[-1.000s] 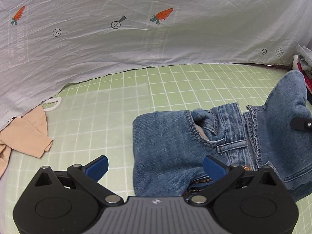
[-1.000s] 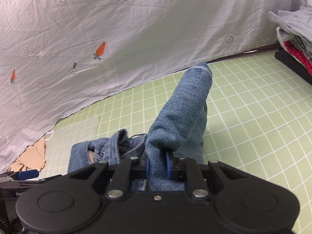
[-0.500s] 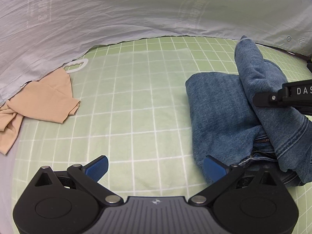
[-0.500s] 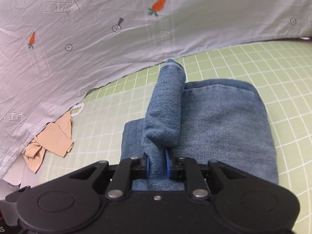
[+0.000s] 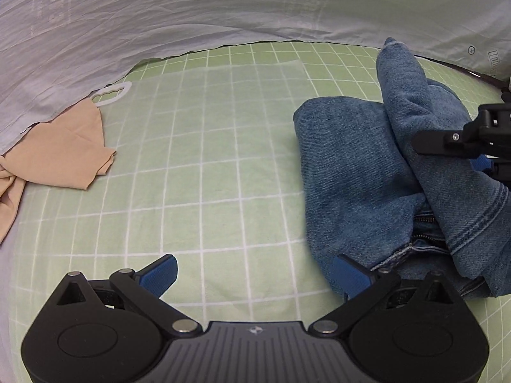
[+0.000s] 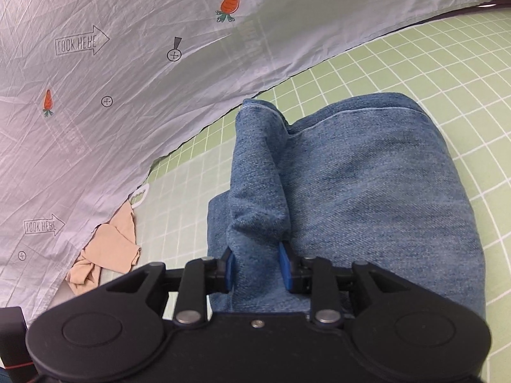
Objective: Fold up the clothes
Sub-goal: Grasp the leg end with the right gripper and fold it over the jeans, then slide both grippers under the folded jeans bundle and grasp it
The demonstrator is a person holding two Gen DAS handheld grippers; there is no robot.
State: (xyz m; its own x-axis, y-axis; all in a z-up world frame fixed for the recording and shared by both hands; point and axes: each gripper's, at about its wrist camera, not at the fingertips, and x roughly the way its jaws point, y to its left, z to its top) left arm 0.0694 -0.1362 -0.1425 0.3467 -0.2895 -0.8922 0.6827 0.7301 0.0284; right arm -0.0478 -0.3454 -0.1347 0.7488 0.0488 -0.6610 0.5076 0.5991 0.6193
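The left tongs (image 5: pixel 252 274) hang wide apart just above the desk, a pale green cutting mat with a white grid (image 5: pixel 207 172), holding nothing; their right blue pad sits at the near left corner of the folded blue denim jeans (image 5: pixel 357 172), whether touching or just short of it I cannot tell. To the left of the jeans the mat runs bare and flat, broad open room reaching as far as the crumpled beige cloth (image 5: pixel 60 156) at the mat's left edge, well apart from the denim. In the right wrist view the right tongs (image 6: pixel 258 269) are closed on a raised ridge of the jeans (image 6: pixel 367 191), the two blue pads pressed against either side of the thick fold, which stands up and runs away from the tongs toward the far edge of the bundle. The denim is heavy, twilled and softly rounded at its folded edges, with a stitched hem and an open zipper showing at the near side in the left wrist view. Beyond the jeans the mat ends under a wrinkled light grey sheet printed with orange carrots and arrow marks (image 6: pixel 127 79), which hangs as a backdrop; a white plastic loop (image 5: pixel 111 92) lies at its lower edge just behind the beige cloth.
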